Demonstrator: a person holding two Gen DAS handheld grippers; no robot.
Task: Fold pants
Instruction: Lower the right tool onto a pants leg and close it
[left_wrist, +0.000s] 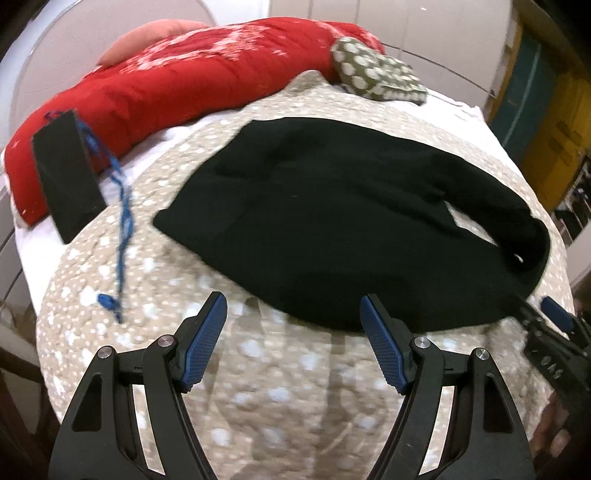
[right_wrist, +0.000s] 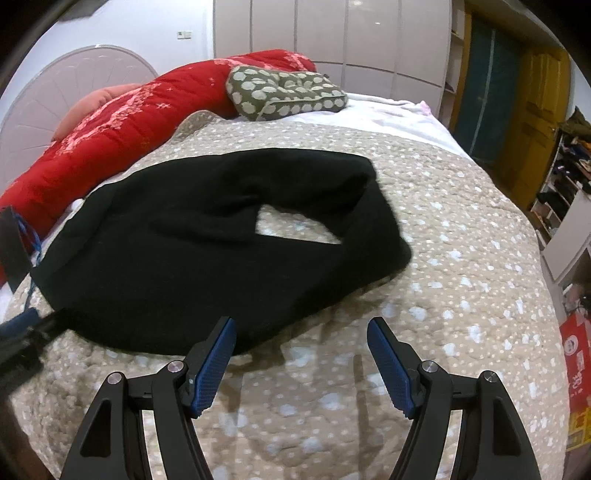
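Observation:
Black pants (left_wrist: 332, 218) lie spread on a beige dotted bedspread (left_wrist: 258, 387), legs doubled back with a gap of bedspread between them; they also show in the right wrist view (right_wrist: 177, 251). My left gripper (left_wrist: 293, 306) is open and empty, just short of the pants' near edge. My right gripper (right_wrist: 301, 328) is open and empty, at the pants' near right edge over the bedspread (right_wrist: 443, 295). The right gripper also appears at the right edge of the left wrist view (left_wrist: 554, 325).
A red quilt (left_wrist: 177, 85) and a green dotted cushion (left_wrist: 376, 70) lie at the head of the bed. A black flat object with a blue cord (left_wrist: 66, 173) rests at the left. Wardrobe doors (right_wrist: 332, 37) and shelves (right_wrist: 561, 177) stand beyond the bed.

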